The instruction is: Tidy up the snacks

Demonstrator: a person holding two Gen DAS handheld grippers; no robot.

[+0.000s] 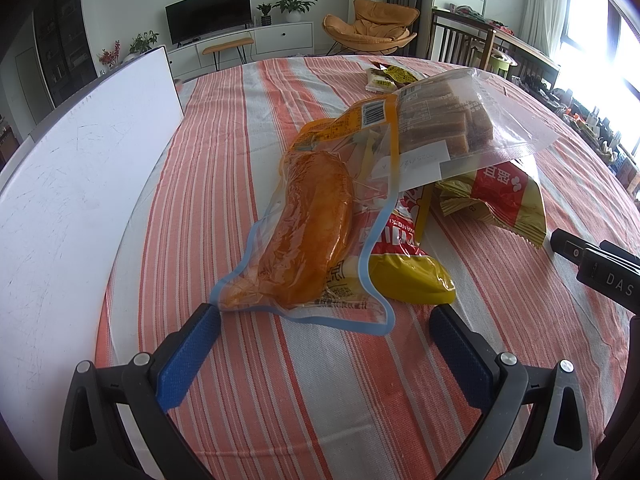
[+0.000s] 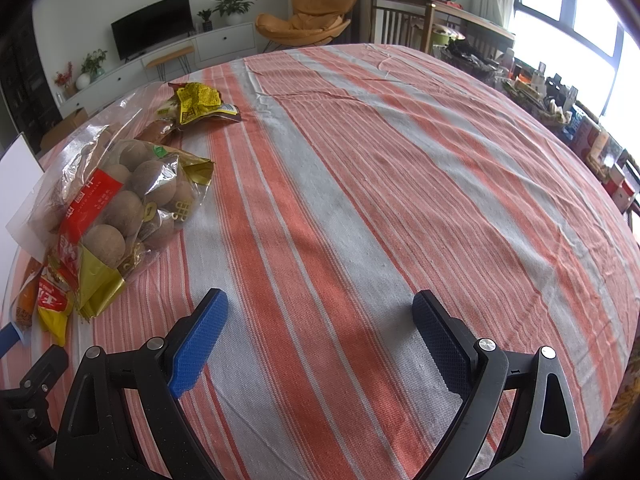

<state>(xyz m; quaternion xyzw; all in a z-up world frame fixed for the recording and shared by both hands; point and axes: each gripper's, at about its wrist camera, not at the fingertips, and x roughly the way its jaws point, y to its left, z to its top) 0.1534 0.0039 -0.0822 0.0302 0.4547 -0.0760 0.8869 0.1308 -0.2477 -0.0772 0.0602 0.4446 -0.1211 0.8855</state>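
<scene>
A heap of snack packs lies on the striped tablecloth. Nearest in the left wrist view is a clear pack with an orange sausage-like piece, on a red and yellow pack. Behind it lie a clear bag of brown cake slices and a red and gold bag. My left gripper is open just short of the orange pack. In the right wrist view the red and gold bag of round brown balls is at the left. My right gripper is open over bare cloth.
A white board lies along the table's left side. Small yellow snack packets lie further back. Part of the other gripper shows at the right edge of the left wrist view. Chairs and cluttered shelves stand beyond the table.
</scene>
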